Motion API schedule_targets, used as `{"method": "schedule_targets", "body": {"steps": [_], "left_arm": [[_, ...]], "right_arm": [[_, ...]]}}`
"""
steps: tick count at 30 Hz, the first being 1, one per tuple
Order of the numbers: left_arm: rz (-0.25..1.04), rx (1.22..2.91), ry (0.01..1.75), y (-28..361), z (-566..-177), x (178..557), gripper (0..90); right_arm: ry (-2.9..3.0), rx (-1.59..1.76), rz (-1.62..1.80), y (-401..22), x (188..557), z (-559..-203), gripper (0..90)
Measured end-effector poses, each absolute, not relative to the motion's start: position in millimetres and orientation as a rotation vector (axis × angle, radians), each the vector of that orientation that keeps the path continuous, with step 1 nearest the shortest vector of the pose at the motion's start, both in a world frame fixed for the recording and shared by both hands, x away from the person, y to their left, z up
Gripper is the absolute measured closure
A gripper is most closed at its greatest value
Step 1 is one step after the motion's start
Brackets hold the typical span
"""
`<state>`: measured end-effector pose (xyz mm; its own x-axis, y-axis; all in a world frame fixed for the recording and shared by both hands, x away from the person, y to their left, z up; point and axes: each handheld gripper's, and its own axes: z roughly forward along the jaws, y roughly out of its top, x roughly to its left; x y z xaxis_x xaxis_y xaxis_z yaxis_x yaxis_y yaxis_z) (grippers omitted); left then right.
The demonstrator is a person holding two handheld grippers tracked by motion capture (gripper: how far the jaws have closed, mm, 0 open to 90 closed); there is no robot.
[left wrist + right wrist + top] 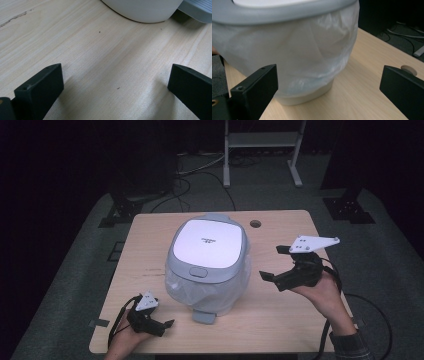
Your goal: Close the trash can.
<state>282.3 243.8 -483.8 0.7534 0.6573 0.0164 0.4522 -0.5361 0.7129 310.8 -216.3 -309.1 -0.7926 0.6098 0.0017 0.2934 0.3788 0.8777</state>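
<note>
Pedal bin (pixel 209 265), lined, lid shut, at the middle of the table (pixel 290 320).

Upright on its base; long axis vertical; front with push button (pixel 198 272) and foot pedal (pixel 204 316) turned toward the near edge, hinge toward the far edge. Clear liner bag (pixel 312 52) draped loosely over the body below the grey lid rim. Right tool (pixel 274 262) just beside the bin on the right-edge side, released, jaws wide, nothing between them. Left tool (pixel 167 324) near the near-left corner, low over the bare wood, likewise released and empty. Risks, as judged: jaw snagging or tearing the slack liner; a sideways push tipping or sliding the light bin; pedal nudged, lid springing open.
</note>
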Motion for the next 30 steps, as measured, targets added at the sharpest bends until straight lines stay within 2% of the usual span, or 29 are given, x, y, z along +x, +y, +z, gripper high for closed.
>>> {"method": "schedule_targets", "body": {"steps": [30], "left_arm": [[0.367,2.227,0.83,243.6,-483.9,282.2,0.0]], "right_arm": [[2.314,0.977,1.201,-252.5,284.1,-420.3,0.0]]}}
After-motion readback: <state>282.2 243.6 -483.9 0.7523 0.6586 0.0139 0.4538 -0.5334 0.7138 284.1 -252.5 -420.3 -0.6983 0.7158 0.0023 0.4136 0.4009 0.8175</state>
